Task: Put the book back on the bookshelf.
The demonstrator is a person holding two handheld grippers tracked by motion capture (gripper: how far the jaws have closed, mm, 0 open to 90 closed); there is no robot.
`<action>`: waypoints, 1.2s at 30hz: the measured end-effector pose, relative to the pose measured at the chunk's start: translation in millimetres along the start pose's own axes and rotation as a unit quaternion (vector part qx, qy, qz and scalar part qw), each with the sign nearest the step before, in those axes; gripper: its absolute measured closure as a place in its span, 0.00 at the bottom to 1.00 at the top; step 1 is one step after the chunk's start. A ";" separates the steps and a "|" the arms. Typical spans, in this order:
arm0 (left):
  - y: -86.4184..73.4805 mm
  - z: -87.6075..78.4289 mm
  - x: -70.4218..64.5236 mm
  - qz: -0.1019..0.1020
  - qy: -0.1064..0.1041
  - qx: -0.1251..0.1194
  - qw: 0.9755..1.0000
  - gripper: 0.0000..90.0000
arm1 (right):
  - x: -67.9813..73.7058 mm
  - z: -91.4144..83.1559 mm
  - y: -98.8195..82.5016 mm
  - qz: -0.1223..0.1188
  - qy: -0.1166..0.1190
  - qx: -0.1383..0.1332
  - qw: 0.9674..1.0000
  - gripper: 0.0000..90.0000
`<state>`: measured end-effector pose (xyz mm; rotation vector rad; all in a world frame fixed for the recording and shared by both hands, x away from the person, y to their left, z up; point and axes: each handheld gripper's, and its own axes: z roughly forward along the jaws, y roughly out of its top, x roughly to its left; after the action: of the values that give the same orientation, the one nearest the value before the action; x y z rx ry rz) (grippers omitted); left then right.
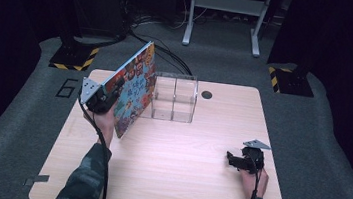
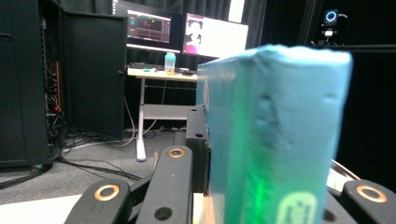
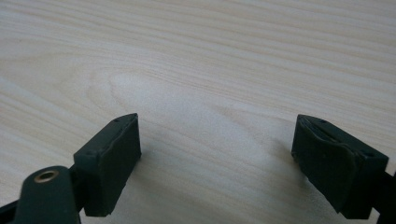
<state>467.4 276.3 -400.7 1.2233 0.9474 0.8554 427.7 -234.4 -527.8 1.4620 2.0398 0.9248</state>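
Evidently caught at the carry-and-place step. Held the book [image 1: 135, 92] clear of most of the table [image 1: 180, 180] in the left gripper [image 1: 107, 96], jaws pressed together on the book's left-hand edge; confirmed in the left gripper view, with the teal edge of the book [image 2: 275, 140] standing squeezed between the black jaws. Positioned the book over the far left part of the table, just beside the left wall of the clear divider box [image 1: 174, 99]; could not tell whether its lowest corner touched the wood. Kept the right gripper [image 1: 235, 160] resting low at the near right, well apart from the work, jaws spread and pinching nothing, with bare table [image 3: 210, 56] between them in the right gripper view [image 3: 217, 158]. Oriented the book on edge and tilted: long axis sloping from the low near corner up and away to the high far corner, illustrated cover facing right toward the box, top leaning off vertical. Judged the next move to call for squaring the book upright, lining its thin edge up with one compartment of the box, then lowering it steadily between the clear walls without knocking the box aside.
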 end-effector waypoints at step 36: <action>31.3 -46.9 20.6 0.012 -0.053 0.175 0.983 0.17 | -0.3 -0.3 -0.3 -0.002 -0.001 0.000 1.000 0.16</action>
<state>430.8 317.1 -376.3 1.5691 1.0257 0.6506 427.4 -234.8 -527.9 1.4581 2.0399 0.9230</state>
